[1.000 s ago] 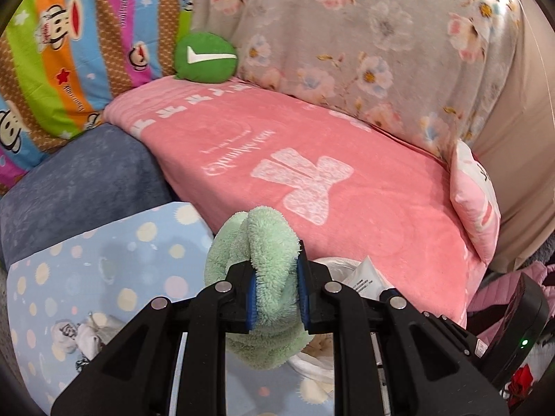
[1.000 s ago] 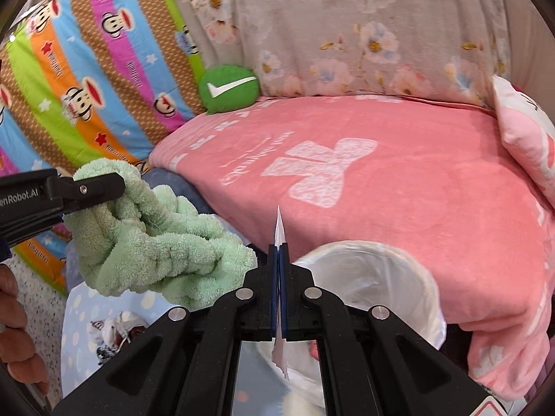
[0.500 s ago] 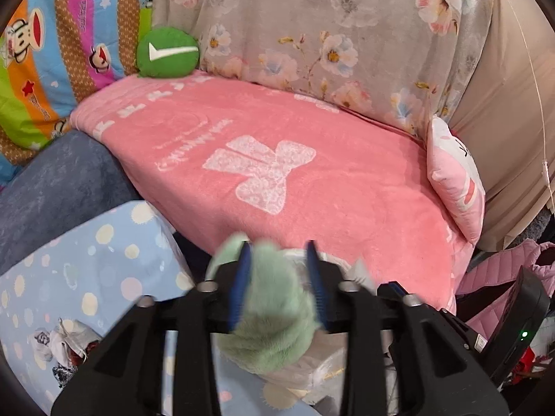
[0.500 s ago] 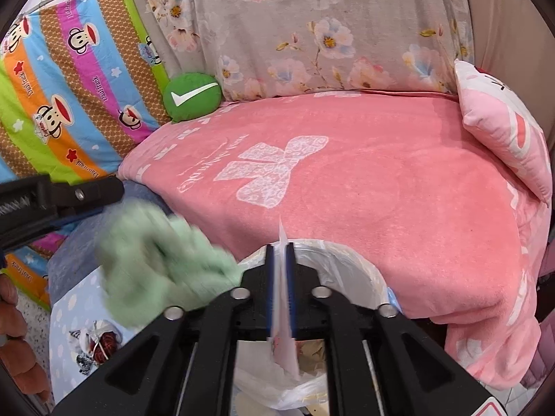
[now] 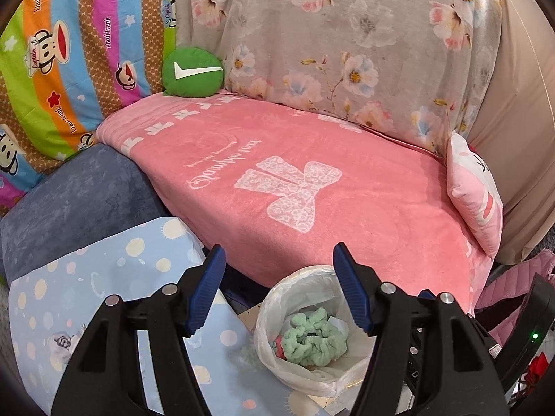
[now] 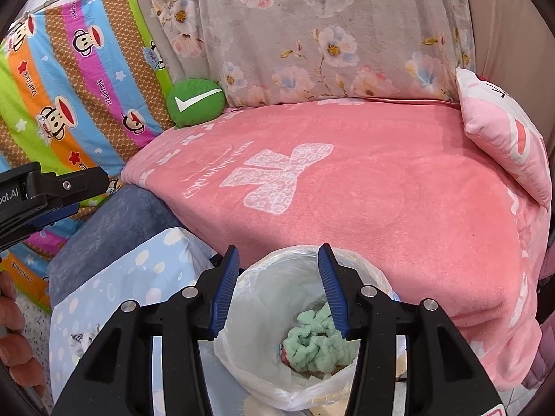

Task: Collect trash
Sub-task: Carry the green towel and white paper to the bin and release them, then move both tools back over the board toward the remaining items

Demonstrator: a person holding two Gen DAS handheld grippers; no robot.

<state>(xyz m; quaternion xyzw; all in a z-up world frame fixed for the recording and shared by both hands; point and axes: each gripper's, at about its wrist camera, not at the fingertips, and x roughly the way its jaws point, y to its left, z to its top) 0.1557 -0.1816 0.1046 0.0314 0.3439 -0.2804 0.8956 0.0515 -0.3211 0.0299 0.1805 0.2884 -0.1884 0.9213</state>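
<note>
Both tongs gape above fuzzy green cloth in crinkly bag.

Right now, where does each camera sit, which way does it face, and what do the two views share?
Left wrist: on the left gripper, looking forward and down over its open fingers at the white bag holding the green towel, with the pink blanket beyond.
Right wrist: on the right gripper, fingers open directly above the same bag; the left gripper and a hand show at the left edge.
Shared: bag, towel, blanket, green cushion.
</note>
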